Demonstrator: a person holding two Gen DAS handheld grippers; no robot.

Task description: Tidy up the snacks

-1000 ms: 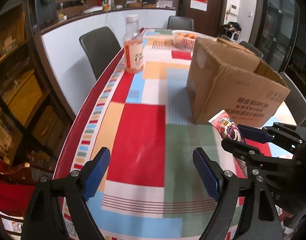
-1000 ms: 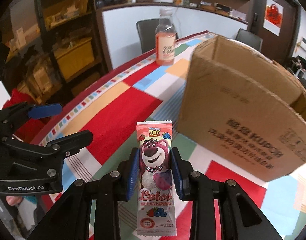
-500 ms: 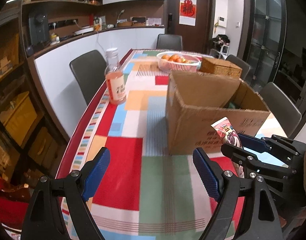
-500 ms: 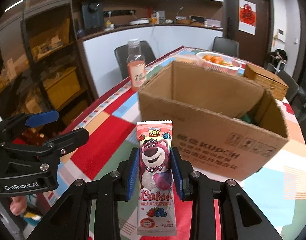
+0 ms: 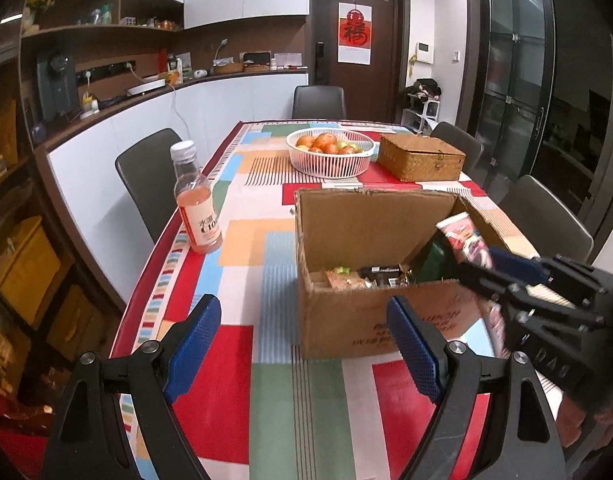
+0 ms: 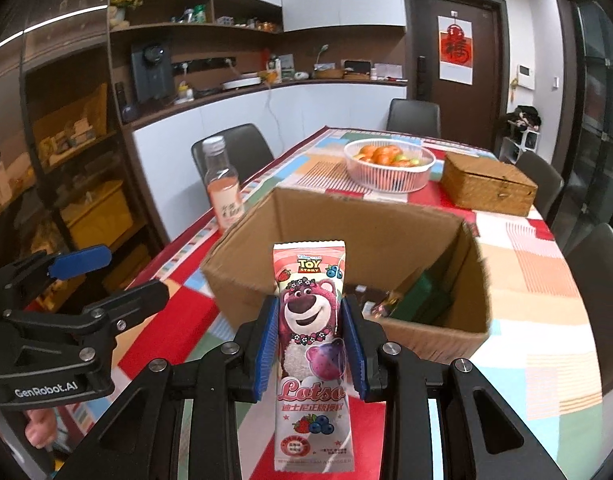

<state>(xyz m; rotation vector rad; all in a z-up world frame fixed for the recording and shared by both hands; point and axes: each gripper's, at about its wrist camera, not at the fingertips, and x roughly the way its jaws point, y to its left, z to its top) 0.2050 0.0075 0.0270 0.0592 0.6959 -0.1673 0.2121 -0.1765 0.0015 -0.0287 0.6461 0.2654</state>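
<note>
My right gripper [image 6: 310, 344] is shut on a pink Lotso snack packet [image 6: 311, 332] and holds it upright above the near edge of an open cardboard box [image 6: 426, 240]. In the left wrist view the packet [image 5: 464, 236] and right gripper [image 5: 502, 268] hang over the box's [image 5: 346, 320] right side. Several snacks [image 5: 370, 274] lie inside the box, among them a dark green pack [image 6: 420, 300]. My left gripper [image 5: 302, 344] is open and empty, above the tablecloth left of the box; it also shows in the right wrist view [image 6: 102, 276].
A pink drink bottle [image 5: 196, 204] stands near the table's left edge. A white basket of fruit [image 5: 330, 156] and a woven box [image 5: 420, 158] sit behind the cardboard box. Dark chairs [image 5: 150, 176] surround the table with its colourful cloth [image 5: 242, 248].
Both grippers have risen and moved back, so the inside of the box now shows. The right gripper has carried the packet up over the box's rim. The left gripper stays open.
</note>
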